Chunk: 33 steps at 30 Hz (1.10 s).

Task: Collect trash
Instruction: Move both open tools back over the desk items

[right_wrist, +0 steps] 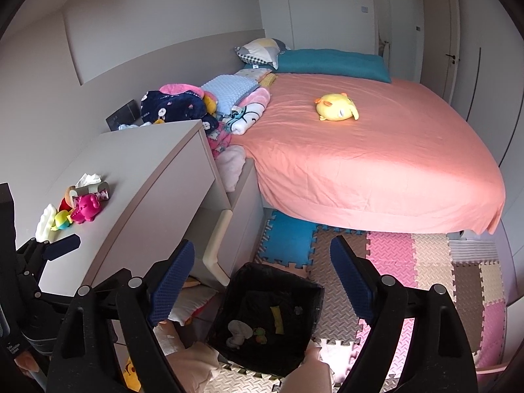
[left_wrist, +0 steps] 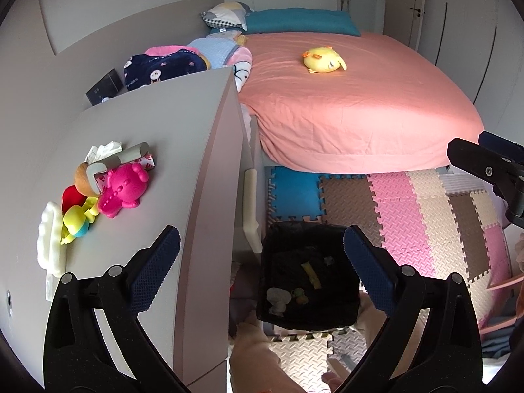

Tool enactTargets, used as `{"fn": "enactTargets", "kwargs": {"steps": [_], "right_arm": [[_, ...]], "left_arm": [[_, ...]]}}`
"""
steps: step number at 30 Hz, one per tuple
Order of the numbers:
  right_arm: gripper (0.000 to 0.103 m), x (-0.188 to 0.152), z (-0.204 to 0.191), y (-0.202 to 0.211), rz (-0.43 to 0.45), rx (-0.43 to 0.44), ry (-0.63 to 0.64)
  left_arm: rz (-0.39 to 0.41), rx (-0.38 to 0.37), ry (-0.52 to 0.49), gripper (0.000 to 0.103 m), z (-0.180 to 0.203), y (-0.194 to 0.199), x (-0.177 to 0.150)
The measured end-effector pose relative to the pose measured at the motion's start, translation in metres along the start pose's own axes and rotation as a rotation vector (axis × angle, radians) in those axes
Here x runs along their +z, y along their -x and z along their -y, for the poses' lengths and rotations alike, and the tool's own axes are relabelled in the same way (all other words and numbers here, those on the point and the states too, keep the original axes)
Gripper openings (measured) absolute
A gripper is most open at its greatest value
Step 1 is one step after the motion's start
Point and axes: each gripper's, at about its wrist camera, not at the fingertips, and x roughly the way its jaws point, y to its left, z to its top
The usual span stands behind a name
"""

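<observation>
Right wrist view: both the right claw (right_wrist: 262, 281) and left claw (left_wrist: 262, 268) gaped empty above the bin (right_wrist: 314, 298), scraps inside; a tissue (right_wrist: 87, 180) remained on the left desk (right_wrist: 147, 170).

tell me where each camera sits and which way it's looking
Left wrist: on the left gripper, looking forward and down over the dresser edge into the black trash bin; its own open fingers show, the right gripper at the right edge, the person's legs below.
Right wrist: on the right gripper, looking down at the bin and foam mats; its open fingers show, the left gripper at left.
Shared: bin, dresser toys, pink bed, yellow plush.
</observation>
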Motion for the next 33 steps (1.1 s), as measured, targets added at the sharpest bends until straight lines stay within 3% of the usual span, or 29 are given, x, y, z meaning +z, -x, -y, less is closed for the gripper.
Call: {"fn": "enactTargets", "kwargs": {"steps": [9, 24, 33], "right_arm": [[0.085, -0.001, -0.027, -0.005, -0.007, 0.038, 0.037], [0.085, 0.008, -0.089, -0.029, -0.038, 0.11, 0.121], [0.085, 0.013, -0.123, -0.046, -0.047, 0.167, 0.16]], "left_arm": [[0.004, 0.038, 0.021, 0.097, -0.021, 0.008, -0.005], [-0.011, 0.119, 0.133, 0.097, -0.092, 0.019, -0.018], [-0.042, 0.24, 0.23, 0.097, -0.131, 0.023, -0.029]]}}
